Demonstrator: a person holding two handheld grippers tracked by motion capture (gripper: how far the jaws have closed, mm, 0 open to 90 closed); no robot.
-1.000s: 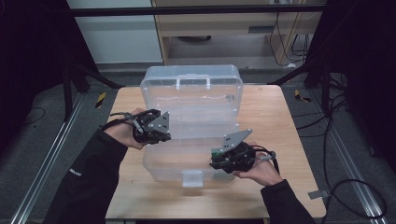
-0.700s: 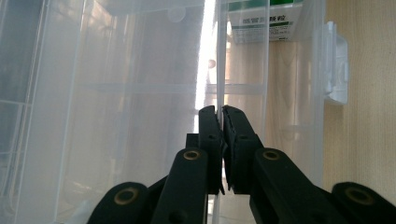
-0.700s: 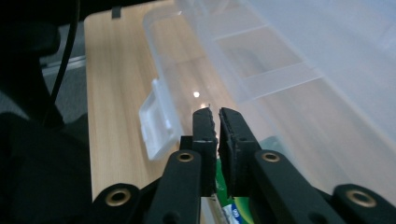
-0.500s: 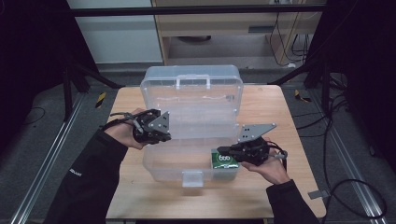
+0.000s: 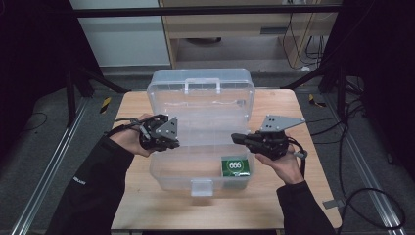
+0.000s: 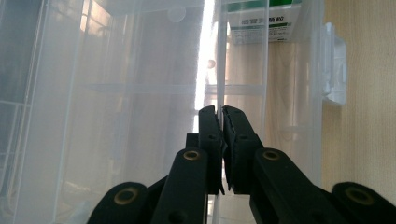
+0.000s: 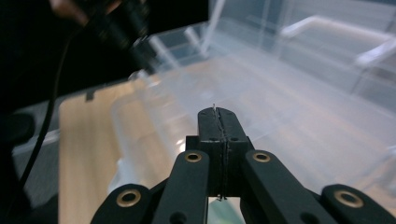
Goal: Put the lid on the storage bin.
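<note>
Grey floor (image 5: pixel 44 147) surrounding the wooden surface (image 5: pixel 293 196). Metal rails (image 5: pixel 54 161) running along both sides. Wooden cabinet (image 5: pixel 235 29) standing behind; cables (image 5: pixel 298 34) hanging beside it.

Two grippers are held out in two hands.
The left gripper (image 5: pixel 172 142) is held in the left hand (image 5: pixel 131 140), and its jaws are pinched on the thin wall of the clear box (image 6: pixel 218 56). The right gripper (image 5: pixel 237 138) is held level in the right hand (image 5: pixel 283 161), with its jaws pressed together on nothing.

Bin (image 5: pixel 166 174) centre of table (image 5: pixel 293 205), lid (image 5: pixel 200 88) up behind; box (image 5: pixel 235 166) inside, front-right corner.
</note>
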